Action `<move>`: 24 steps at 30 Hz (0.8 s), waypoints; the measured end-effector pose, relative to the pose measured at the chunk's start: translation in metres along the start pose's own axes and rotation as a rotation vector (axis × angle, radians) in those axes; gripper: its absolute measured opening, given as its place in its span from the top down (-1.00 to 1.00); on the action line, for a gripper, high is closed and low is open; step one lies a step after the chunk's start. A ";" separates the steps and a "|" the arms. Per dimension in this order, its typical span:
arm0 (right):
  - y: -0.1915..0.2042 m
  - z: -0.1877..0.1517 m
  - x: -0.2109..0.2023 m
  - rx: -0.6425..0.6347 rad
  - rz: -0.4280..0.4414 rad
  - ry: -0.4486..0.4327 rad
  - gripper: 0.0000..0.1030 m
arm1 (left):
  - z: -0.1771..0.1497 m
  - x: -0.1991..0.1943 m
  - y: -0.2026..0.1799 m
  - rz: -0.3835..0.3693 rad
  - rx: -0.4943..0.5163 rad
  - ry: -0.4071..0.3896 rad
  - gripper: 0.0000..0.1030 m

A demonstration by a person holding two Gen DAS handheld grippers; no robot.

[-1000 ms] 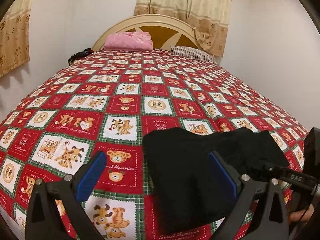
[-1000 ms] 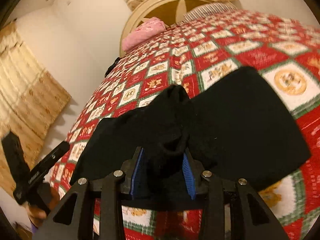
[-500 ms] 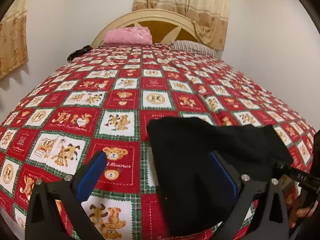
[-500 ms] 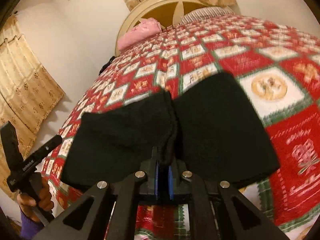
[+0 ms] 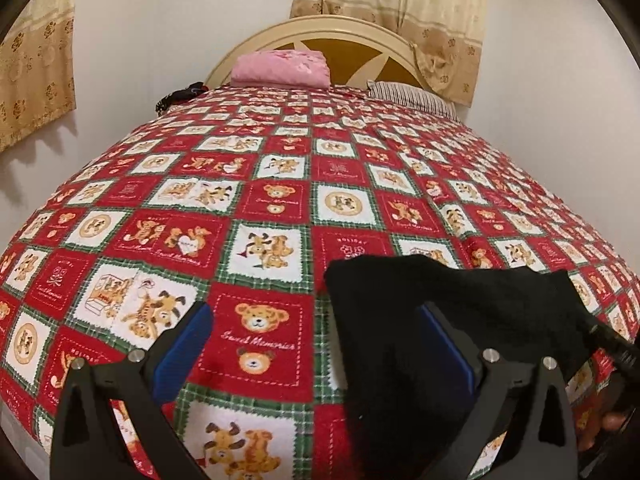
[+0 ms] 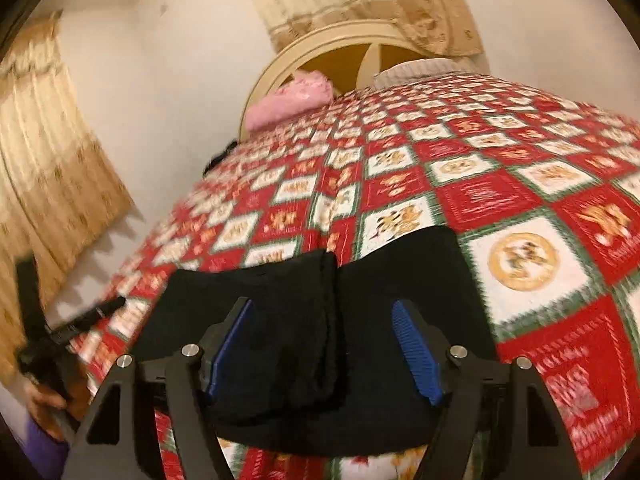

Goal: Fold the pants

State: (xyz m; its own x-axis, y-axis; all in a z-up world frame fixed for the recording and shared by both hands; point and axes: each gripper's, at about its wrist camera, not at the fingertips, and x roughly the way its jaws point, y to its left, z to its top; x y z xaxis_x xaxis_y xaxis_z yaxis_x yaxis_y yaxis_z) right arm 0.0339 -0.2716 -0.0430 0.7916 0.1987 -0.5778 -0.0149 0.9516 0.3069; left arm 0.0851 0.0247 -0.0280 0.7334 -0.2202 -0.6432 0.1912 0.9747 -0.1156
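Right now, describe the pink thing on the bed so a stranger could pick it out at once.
Start at the bed's arched cream headboard, at the far end of the red teddy-bear quilt. Resting against it toward the left is the folded pink blanket. Its plain pink colour sets it apart from the striped pillow on its right and the dark tangled item on its left.

Left gripper [image 5: 312, 344] angled downward, blue pads [image 5: 182, 350] spread wide, nothing between. Right gripper [image 6: 326, 350] angled downward too, jaws opening, pads [image 6: 414, 354] clear of any grip.
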 end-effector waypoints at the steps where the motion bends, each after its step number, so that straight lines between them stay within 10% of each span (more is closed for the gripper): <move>1: 0.004 -0.004 0.009 -0.029 -0.016 0.022 -0.37 | -0.002 0.004 -0.003 0.008 0.009 0.014 -1.00; 14: 0.012 -0.011 0.011 -0.047 -0.030 0.054 0.74 | -0.004 -0.003 0.014 0.028 -0.043 0.015 -1.00; 24: 0.019 -0.008 -0.004 -0.032 -0.019 0.016 0.58 | 0.001 -0.011 0.025 0.053 -0.066 -0.014 -1.00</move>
State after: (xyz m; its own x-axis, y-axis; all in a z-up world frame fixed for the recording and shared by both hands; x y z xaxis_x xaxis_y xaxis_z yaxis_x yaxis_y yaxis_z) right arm 0.0255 -0.2526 -0.0406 0.7820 0.1838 -0.5955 -0.0194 0.9622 0.2716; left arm 0.0828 0.0510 -0.0233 0.7507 -0.1682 -0.6388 0.1085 0.9853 -0.1319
